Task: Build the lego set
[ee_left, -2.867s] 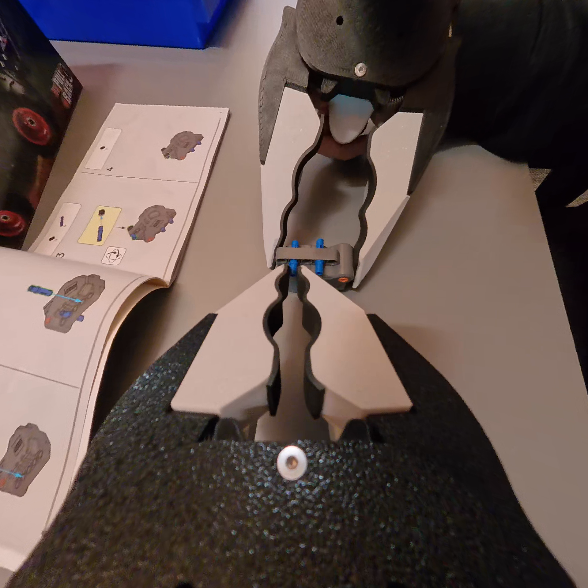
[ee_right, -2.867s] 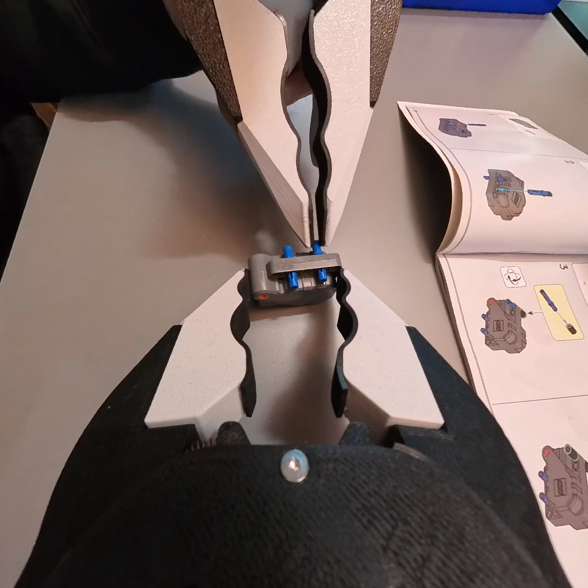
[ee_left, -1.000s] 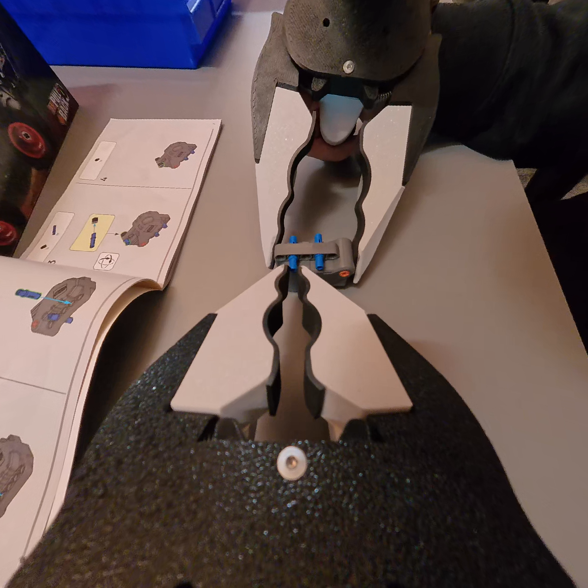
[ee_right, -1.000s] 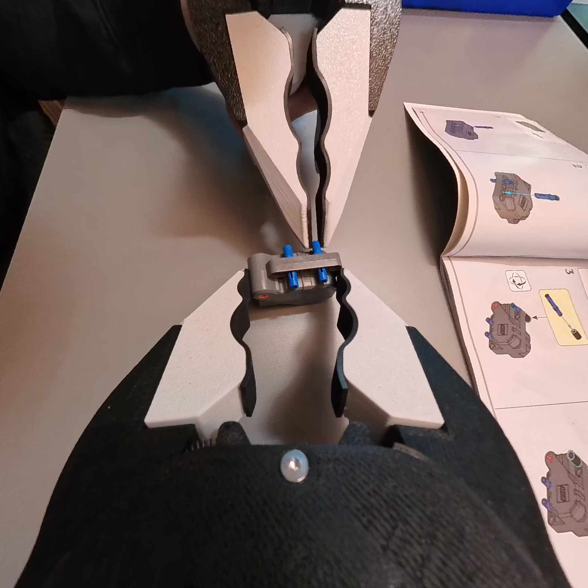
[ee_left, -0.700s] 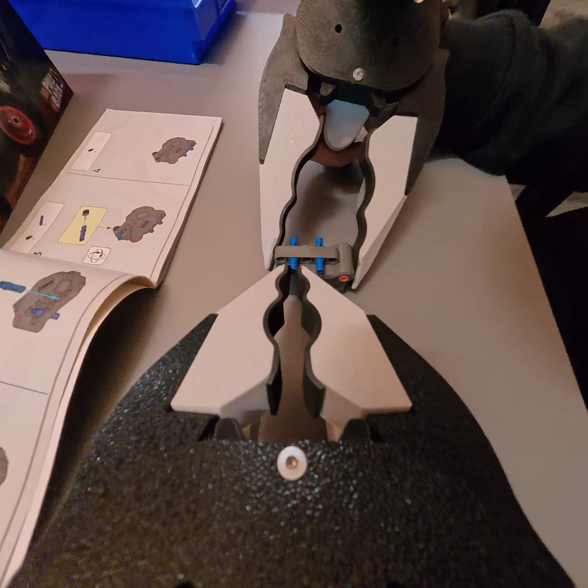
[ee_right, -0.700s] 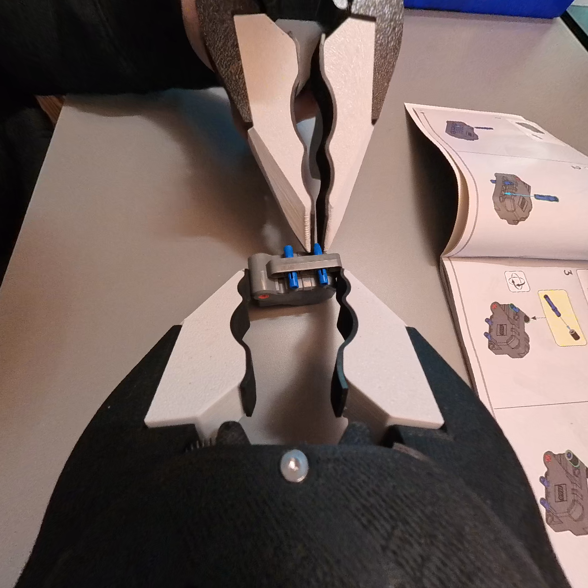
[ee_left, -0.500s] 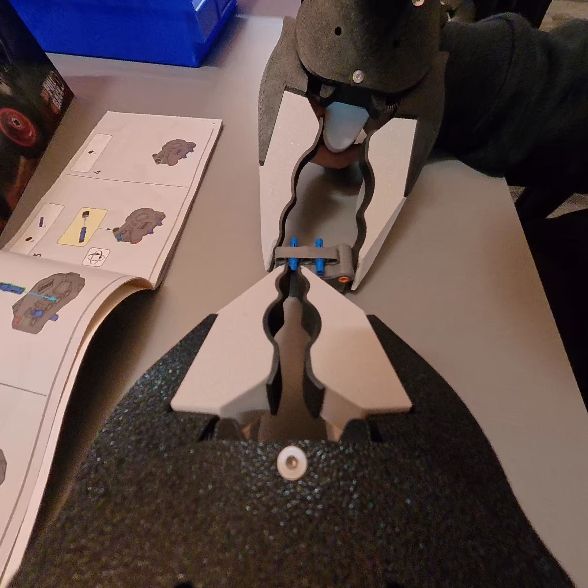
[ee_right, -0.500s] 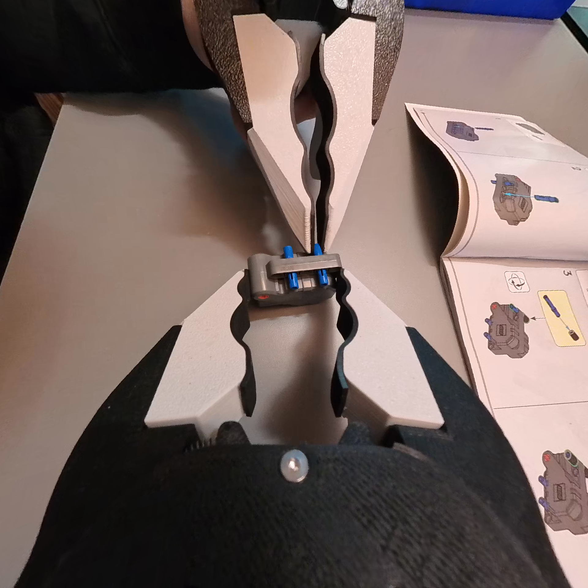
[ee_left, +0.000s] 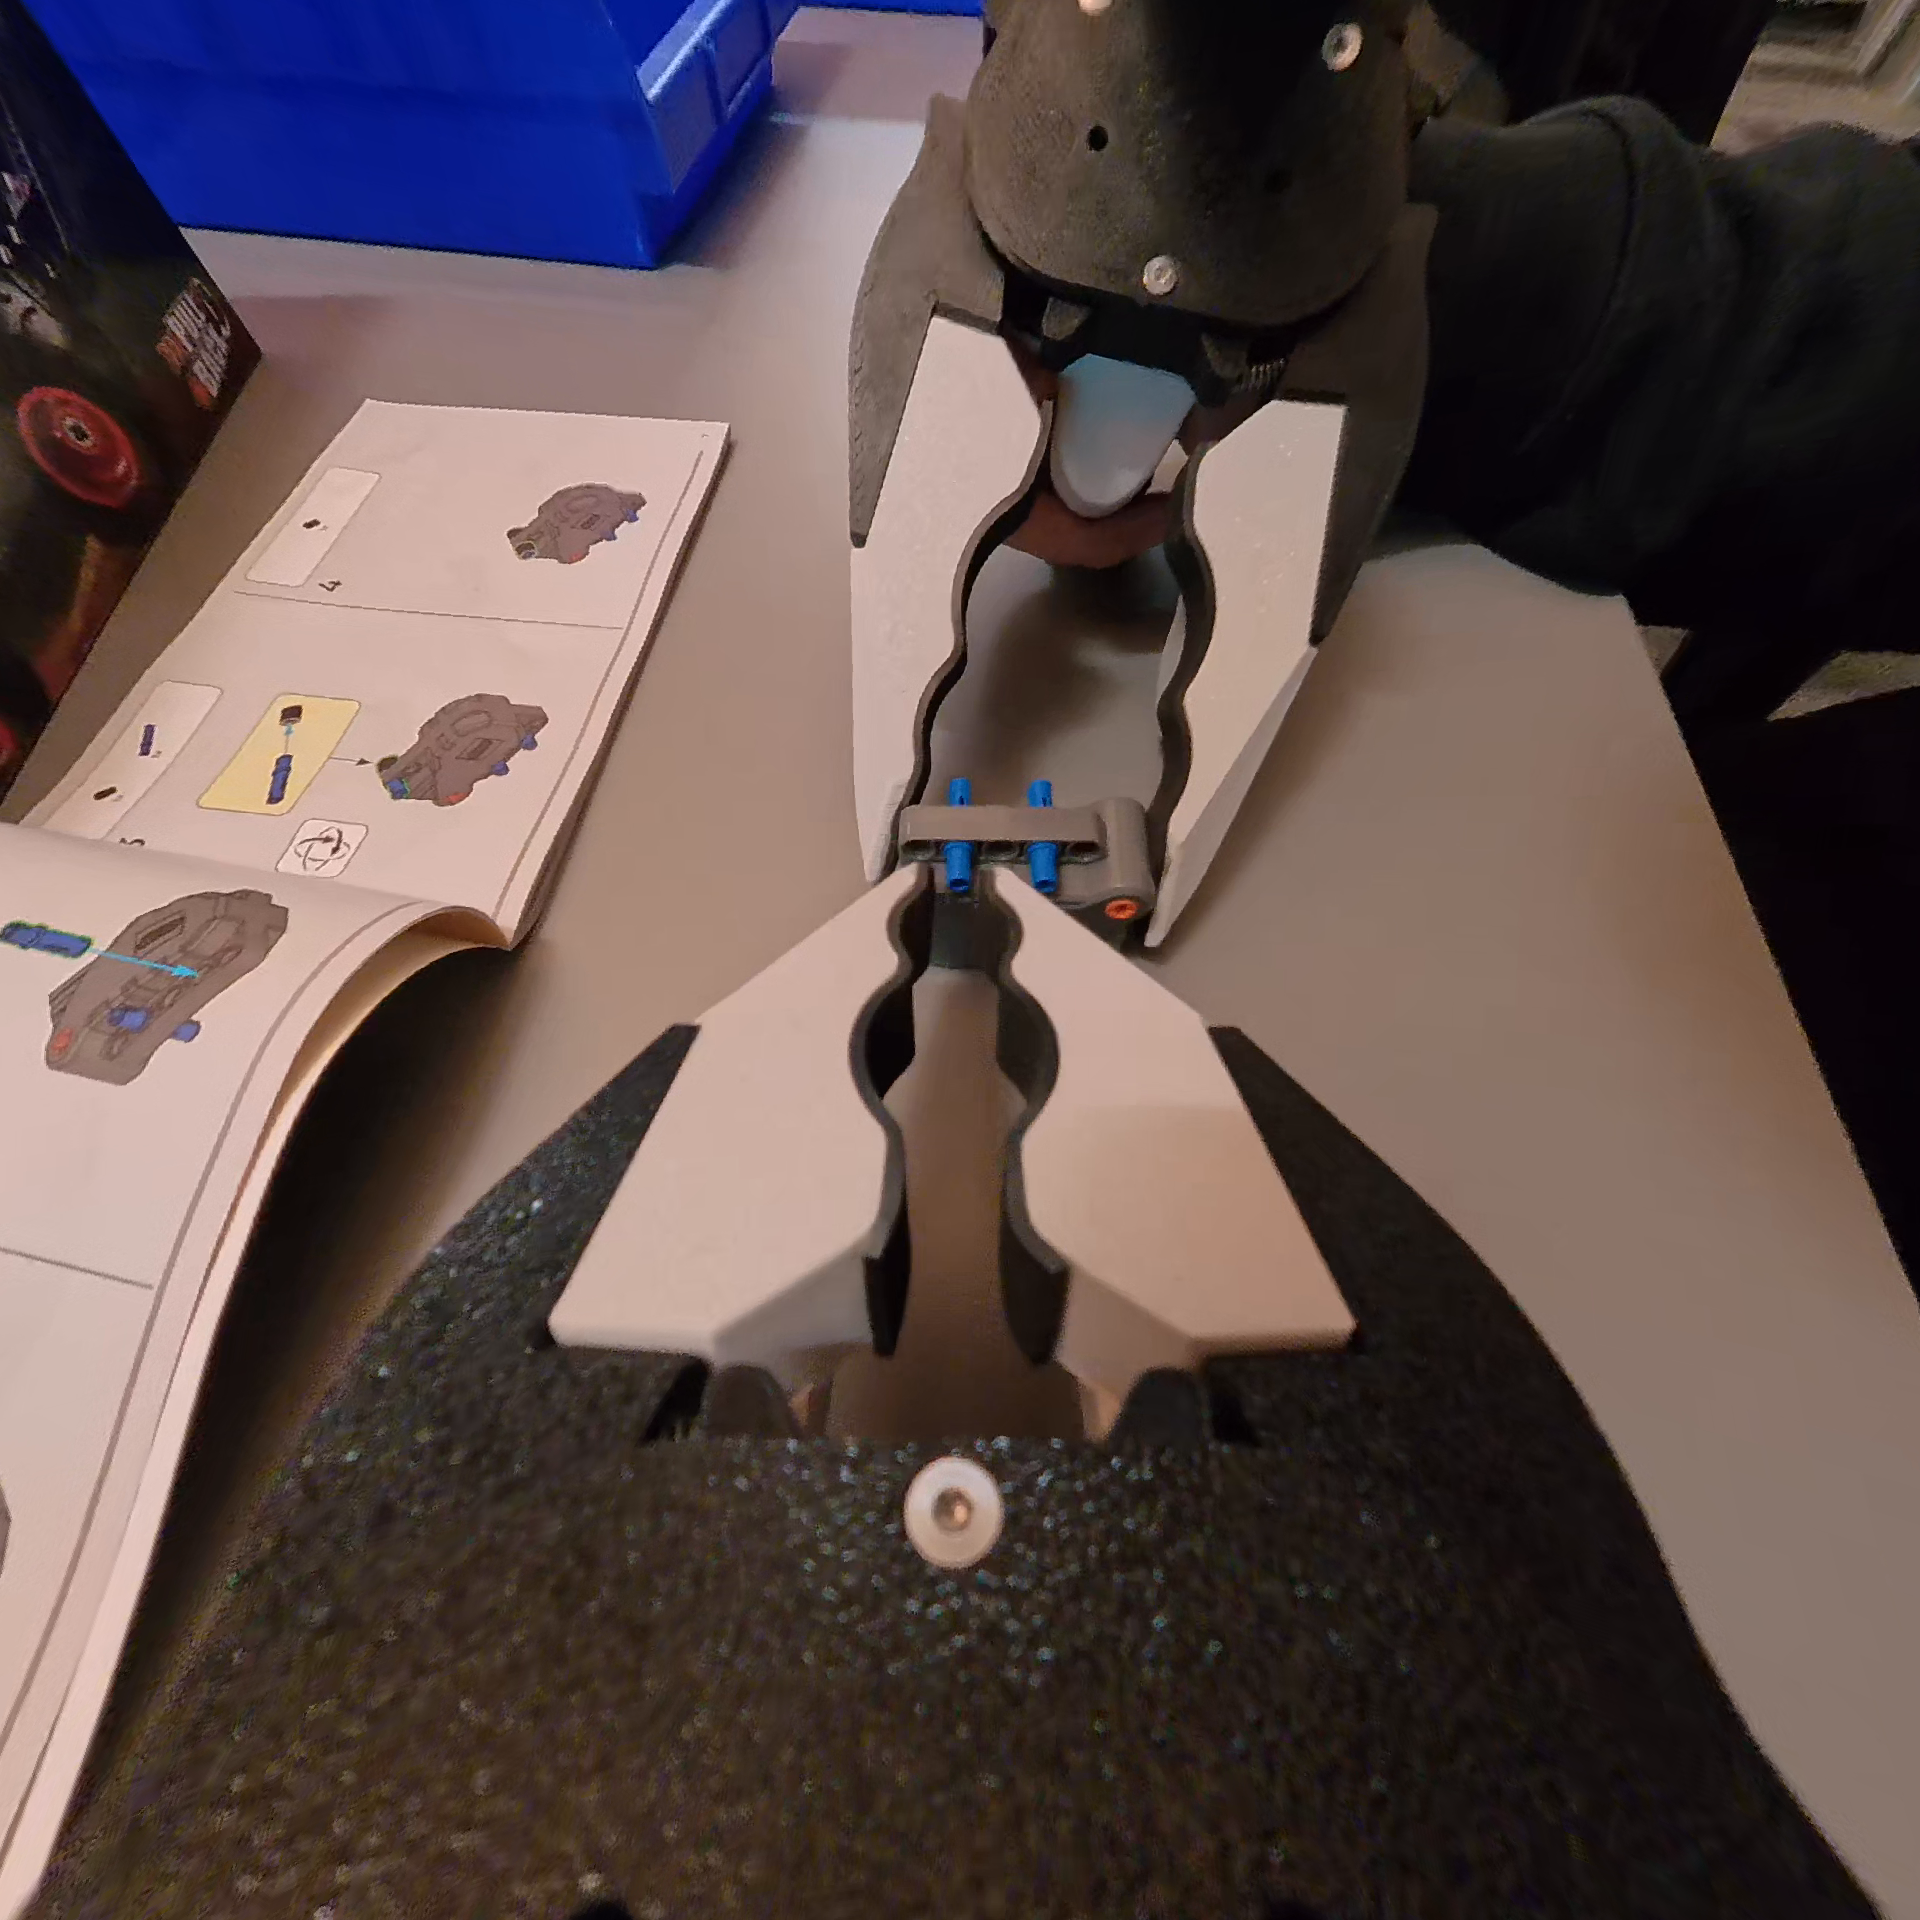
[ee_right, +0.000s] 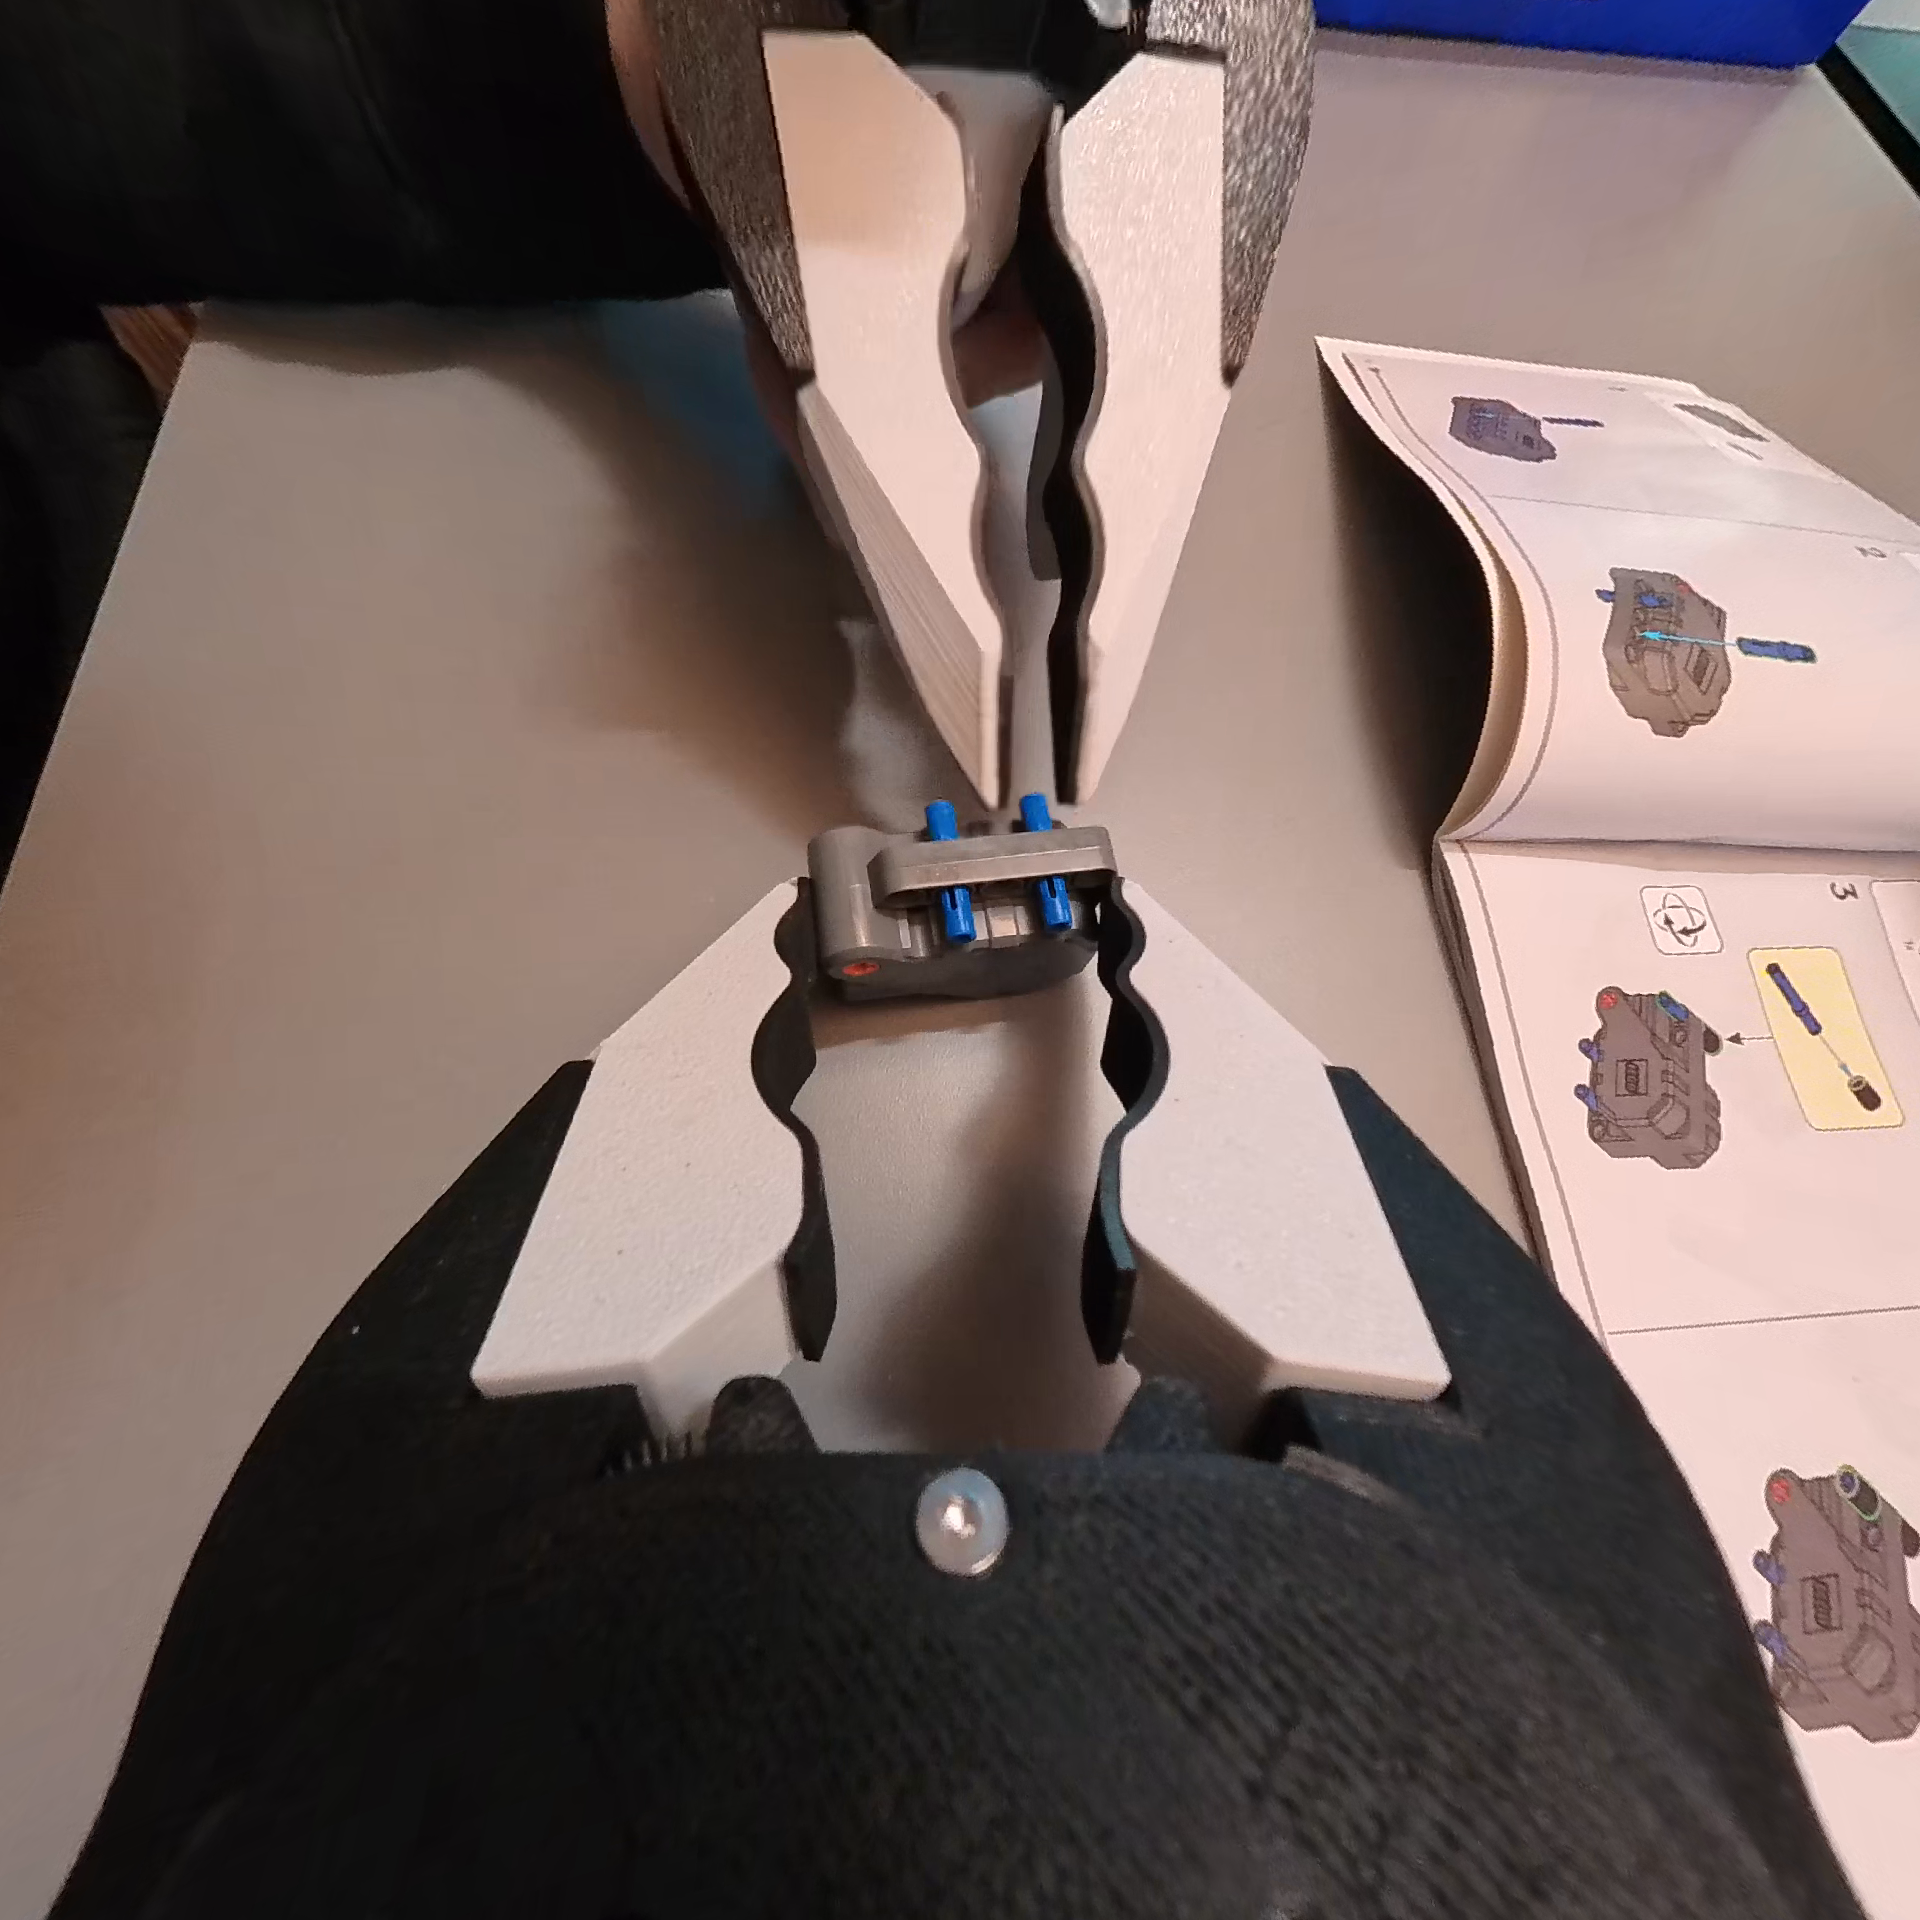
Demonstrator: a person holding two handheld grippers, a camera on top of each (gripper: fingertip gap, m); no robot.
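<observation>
Grey lego block clamped in my right claw, left claw tips at its blue pins.

My right claw (ee_right: 951,935) is clamped on the small grey lego motor block (ee_right: 956,940) just above the grey tabletop (ee_right: 416,727), a flat grey beam (ee_right: 997,857) sitting on its two blue pins (ee_right: 1058,904). My left claw (ee_left: 961,883), fingers narrowly apart and holding nothing, meets the block from the opposite side, its tips flanking one pin. The open white instruction booklet (ee_left: 416,675) lies beside us, a blue plastic bin (ee_left: 416,114) beyond it.
</observation>
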